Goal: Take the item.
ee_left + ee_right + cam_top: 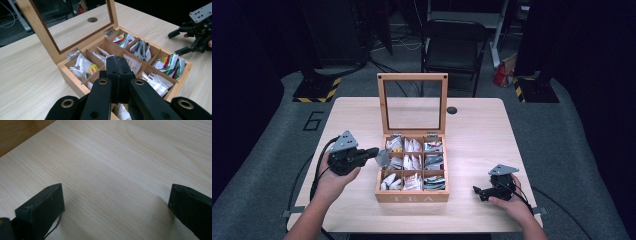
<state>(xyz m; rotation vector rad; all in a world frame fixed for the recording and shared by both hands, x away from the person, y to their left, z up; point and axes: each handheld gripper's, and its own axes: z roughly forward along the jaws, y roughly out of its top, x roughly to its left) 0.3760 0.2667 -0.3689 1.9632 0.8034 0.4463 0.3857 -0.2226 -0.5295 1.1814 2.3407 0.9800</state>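
Tabletop (477, 130) of pale wood carries a wooden tea box (412, 196) at its middle, its glass-paned lid (412, 102) standing upright at the far side and its front wall, lettered TEA, facing the person. On the left, the left gripper (379, 156) sits just beside the box's left wall, level with the middle row, its jaws pointing toward the box. In the left gripper view the jaws are pressed together, and a pale tea bag (132, 63) shows just beyond their tips; whether that bag is pinched between them cannot be told. Directly ahead of this gripper the box's nine compartments hold paper tea bags, white ones in the near ones, red-and-green ones (172, 65) along the far side. To the right of the box, well apart from it, the right gripper (479, 191) rests low by the tabletop's front right corner, its jaws spread wide and pointing toward the box, with bare wood between them.
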